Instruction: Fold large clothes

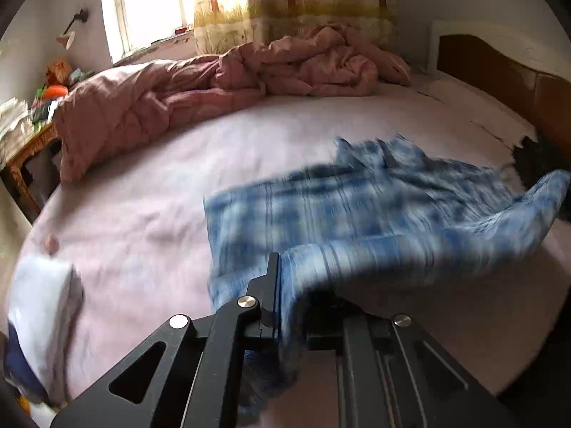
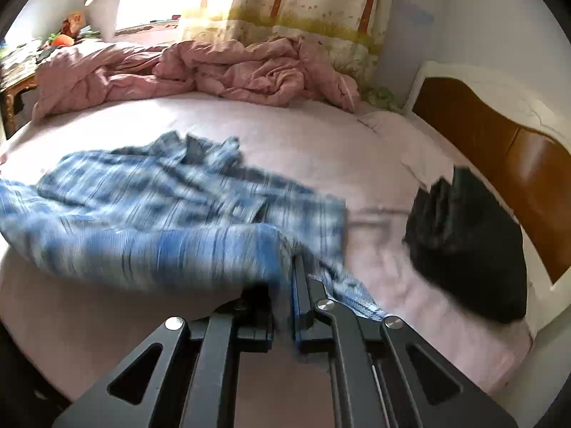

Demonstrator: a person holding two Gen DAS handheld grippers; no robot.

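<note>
Left claw [image 1: 280, 267] clamped tight on blue plaid shirt [image 1: 374, 207] edge; right claw [image 2: 291, 267] likewise pinched on it [image 2: 160, 207]. Shirt lifted, spread toward twelve o'clock over pink bed sheet [image 1: 142, 221]. Pink duvet [image 1: 214, 82] heaped beyond; dark garment [image 2: 471, 249] at three o'clock.

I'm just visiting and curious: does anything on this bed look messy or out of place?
Yes. A pink quilt lies bunched in a heap along the far edge of the bed, not spread out. A dark garment sits crumpled near the headboard. The blue plaid shirt is rumpled, its near edge pinched up by both grippers.
</note>
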